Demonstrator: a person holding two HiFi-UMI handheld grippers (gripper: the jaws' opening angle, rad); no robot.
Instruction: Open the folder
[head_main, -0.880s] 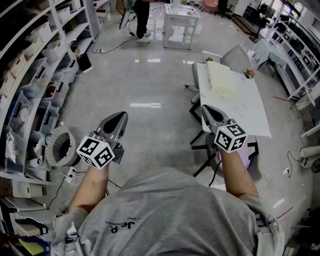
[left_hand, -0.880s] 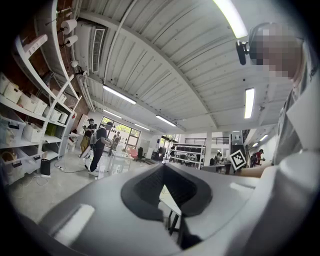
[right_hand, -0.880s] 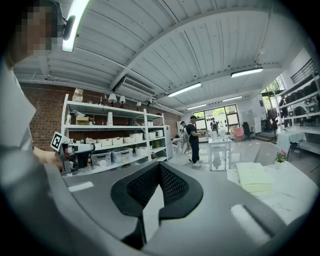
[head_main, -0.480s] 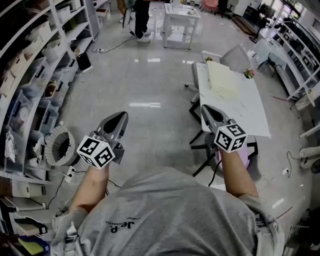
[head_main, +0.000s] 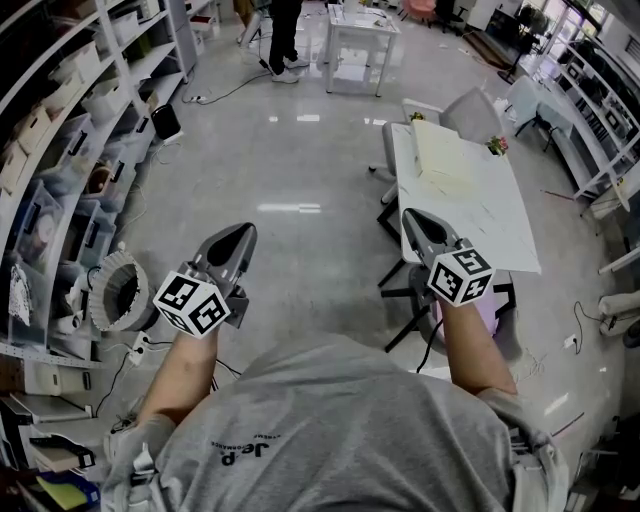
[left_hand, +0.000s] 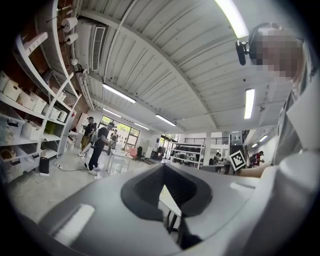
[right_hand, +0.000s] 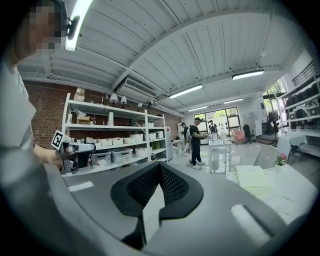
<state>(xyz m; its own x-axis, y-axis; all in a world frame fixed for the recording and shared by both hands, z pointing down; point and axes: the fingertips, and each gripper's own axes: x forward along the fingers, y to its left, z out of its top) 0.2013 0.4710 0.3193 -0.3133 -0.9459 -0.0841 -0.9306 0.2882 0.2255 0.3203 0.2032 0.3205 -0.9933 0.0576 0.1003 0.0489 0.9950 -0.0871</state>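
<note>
My left gripper (head_main: 240, 232) hangs level above the floor (head_main: 300, 170). Its fingers (left_hand: 142, 187) are closed tip to tip with nothing between them. My right gripper (head_main: 409, 216) is closed the same way, fingers (right_hand: 175, 187) meeting at the tips and gripping nothing. From the head view it sits just beside the left edge of the white table (head_main: 500, 225). The pale folder (head_main: 440, 155) lies flat at the table's far left corner, well apart from both grippers, and neither one touches it
</note>
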